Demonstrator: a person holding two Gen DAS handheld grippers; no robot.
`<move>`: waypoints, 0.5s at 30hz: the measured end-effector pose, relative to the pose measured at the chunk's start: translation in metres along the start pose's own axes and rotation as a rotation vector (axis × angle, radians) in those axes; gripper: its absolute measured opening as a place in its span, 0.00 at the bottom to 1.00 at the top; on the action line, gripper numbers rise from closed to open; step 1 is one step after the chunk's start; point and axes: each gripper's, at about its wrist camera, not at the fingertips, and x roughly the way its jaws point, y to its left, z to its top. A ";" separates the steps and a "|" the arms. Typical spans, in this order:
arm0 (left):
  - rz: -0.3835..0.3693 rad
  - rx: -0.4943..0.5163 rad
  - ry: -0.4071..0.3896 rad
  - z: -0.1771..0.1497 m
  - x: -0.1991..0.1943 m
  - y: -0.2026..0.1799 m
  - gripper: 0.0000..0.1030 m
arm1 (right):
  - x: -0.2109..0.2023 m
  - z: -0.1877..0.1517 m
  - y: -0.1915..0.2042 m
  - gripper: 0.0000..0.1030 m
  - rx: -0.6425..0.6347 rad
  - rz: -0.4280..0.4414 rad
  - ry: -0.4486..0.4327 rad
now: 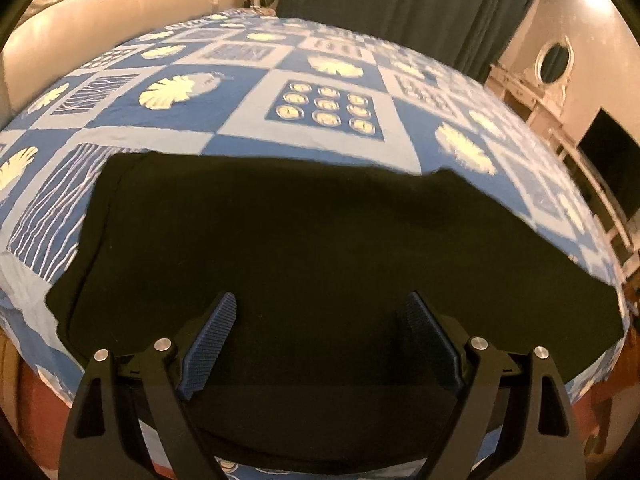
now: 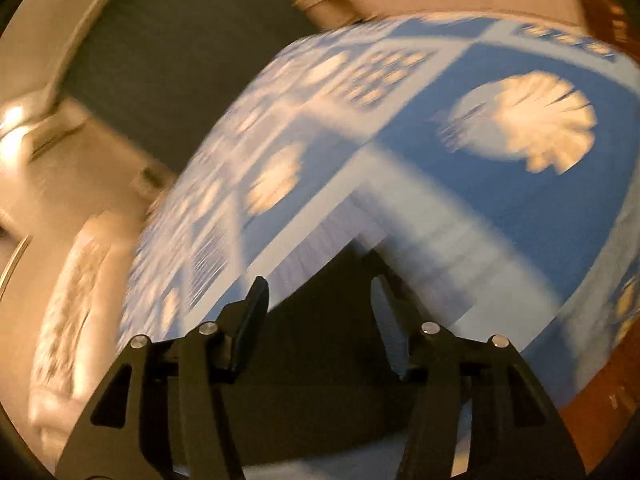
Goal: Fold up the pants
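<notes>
The black pants (image 1: 280,248) lie flat in a folded slab on the blue patterned bed sheet (image 1: 328,68), near the bed's front edge. My left gripper (image 1: 320,312) is open, its blue-padded fingers (image 1: 212,340) spread just above the pants, holding nothing. In the blurred right wrist view, my right gripper (image 2: 320,292) is open and empty over a corner of the black pants (image 2: 320,340), with the sheet (image 2: 440,120) beyond.
A cream padded headboard (image 1: 100,12) stands at the far left of the bed. Dark curtains (image 1: 400,0) hang behind. A white dresser with an oval mirror (image 1: 556,60) and a dark screen (image 1: 612,160) line the right wall.
</notes>
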 end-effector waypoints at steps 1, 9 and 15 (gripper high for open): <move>0.000 -0.009 -0.017 0.002 -0.005 0.001 0.83 | 0.004 -0.010 0.007 0.57 -0.017 0.033 0.038; -0.176 0.022 -0.047 0.016 -0.035 -0.026 0.83 | 0.038 -0.058 -0.010 0.36 0.036 0.092 0.244; -0.305 0.137 0.059 0.002 -0.016 -0.059 0.83 | 0.010 -0.060 0.014 0.64 0.038 -0.004 0.188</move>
